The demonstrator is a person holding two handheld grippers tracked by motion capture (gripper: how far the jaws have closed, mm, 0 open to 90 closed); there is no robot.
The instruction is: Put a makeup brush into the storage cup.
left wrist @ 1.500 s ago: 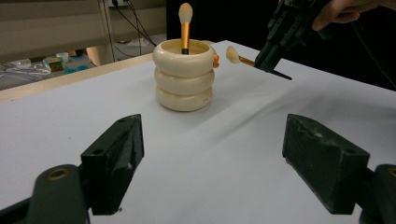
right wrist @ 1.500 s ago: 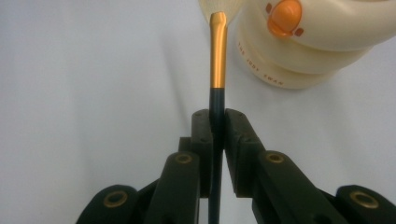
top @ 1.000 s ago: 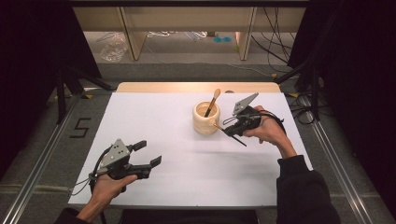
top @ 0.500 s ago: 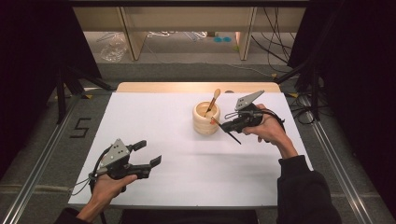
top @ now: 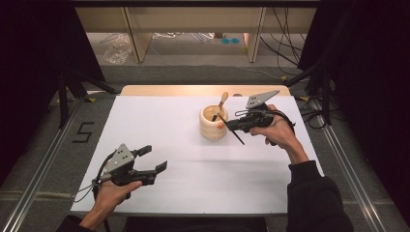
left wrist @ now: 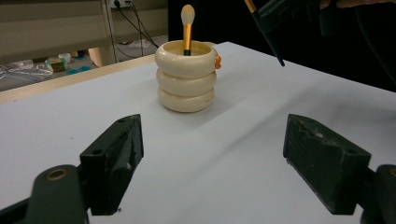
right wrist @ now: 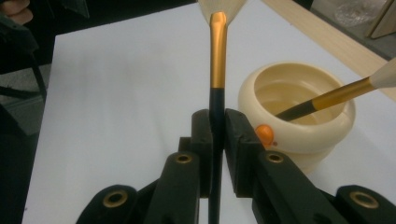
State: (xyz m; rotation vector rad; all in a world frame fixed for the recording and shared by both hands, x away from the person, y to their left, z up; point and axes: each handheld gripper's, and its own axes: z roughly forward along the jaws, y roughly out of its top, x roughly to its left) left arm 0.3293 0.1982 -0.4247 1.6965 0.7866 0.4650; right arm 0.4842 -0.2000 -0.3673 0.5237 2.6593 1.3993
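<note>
1. The right claw (right wrist: 217, 128) is clamped on the dark handle of a makeup brush (right wrist: 217, 70), bristles up in the right gripper view.
2. In the high view this brush (top: 237, 135) slants just beside the cream ribbed holder (top: 213, 123), its tip over the rim.
3. A second brush (left wrist: 187, 28) stands inside the holder on the white table (top: 159, 121).
4. The left claw (top: 152, 159) is spread wide and holds nothing, well apart near the table's front edge.

High cam looks fwd/down over the whole tabletop (top: 159, 125). Left cam sits low near the surface, facing the far-off cream pot (left wrist: 187, 77). Right cam is close to that pot, w/ the tabletop shared.
</note>
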